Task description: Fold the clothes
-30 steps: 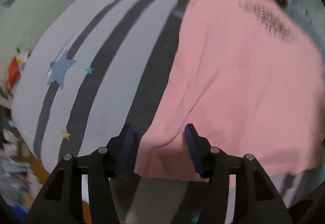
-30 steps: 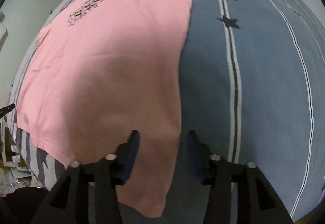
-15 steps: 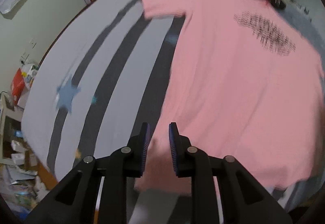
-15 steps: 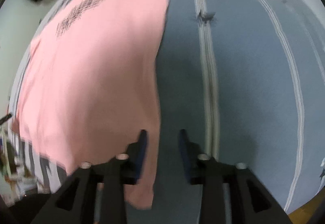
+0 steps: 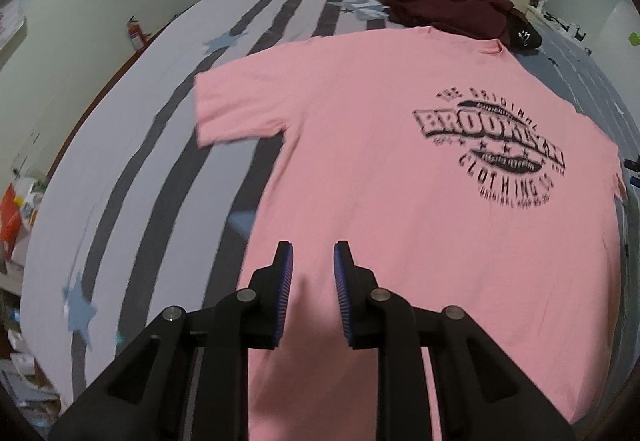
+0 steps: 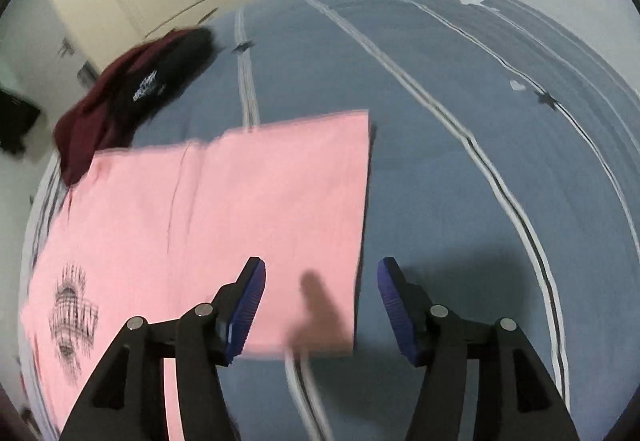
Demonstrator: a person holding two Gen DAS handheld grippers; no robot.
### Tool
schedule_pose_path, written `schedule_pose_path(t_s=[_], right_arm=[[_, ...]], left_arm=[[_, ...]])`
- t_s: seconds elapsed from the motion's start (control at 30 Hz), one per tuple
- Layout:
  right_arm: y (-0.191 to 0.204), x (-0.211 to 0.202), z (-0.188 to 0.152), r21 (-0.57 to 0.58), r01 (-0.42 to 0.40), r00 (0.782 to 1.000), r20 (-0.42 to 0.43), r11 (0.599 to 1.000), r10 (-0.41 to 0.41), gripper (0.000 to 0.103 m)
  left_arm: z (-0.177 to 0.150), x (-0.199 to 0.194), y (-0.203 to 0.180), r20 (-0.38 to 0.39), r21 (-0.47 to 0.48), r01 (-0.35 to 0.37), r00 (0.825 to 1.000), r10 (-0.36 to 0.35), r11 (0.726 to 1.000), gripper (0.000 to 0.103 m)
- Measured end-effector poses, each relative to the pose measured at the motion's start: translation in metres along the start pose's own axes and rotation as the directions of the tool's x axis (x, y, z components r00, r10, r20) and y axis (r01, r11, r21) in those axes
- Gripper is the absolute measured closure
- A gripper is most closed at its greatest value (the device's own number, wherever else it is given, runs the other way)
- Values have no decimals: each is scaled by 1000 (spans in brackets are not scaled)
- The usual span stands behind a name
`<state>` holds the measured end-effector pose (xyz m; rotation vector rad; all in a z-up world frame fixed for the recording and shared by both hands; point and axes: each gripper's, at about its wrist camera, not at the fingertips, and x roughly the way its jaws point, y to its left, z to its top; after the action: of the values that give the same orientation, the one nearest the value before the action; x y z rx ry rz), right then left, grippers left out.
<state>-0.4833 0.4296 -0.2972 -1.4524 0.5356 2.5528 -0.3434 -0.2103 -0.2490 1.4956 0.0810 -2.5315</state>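
- Left gripper (image 5: 313,273): blue-padded jaws stand a narrow gap apart above the near part of the pink T-shirt (image 5: 400,201); whether fabric is pinched between them cannot be told.
- Pink T-shirt: spread print-up on the striped bedspread (image 5: 132,169), left sleeve (image 5: 240,105) extended flat.
- Maroon garment (image 5: 444,1): heaped at the far end, touching the collar.
- Right gripper (image 6: 320,301): released, jaws wide apart, poised over the right sleeve (image 6: 288,209), near its hem edge.

Parted right tongs (image 6: 321,303) above pink T-shirt (image 6: 240,201)
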Motion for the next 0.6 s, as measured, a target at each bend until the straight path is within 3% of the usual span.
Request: schedule_pose_path(t_s=[0.1,0.2,0.33,0.6], right_arm=[[-8,30,26,40,5,1000,-28,999,-4,47],[-17,54,28,62,-14,997,-76,998,19,45],[-10,51,14,3,-22,999,-49,1000,22,45],[-16,52,10,41,-98,992,-70,994,101,45]], left_arm=[[15,6,-10,4,15,15,1000,-15,1000,85],[27,20,-17,2,29,25,1000,-25,999,85],[29,23,-17,2,23,44,999,-44,999,85],[18,31,8,-5,-41,68,998,-69,997,85]])
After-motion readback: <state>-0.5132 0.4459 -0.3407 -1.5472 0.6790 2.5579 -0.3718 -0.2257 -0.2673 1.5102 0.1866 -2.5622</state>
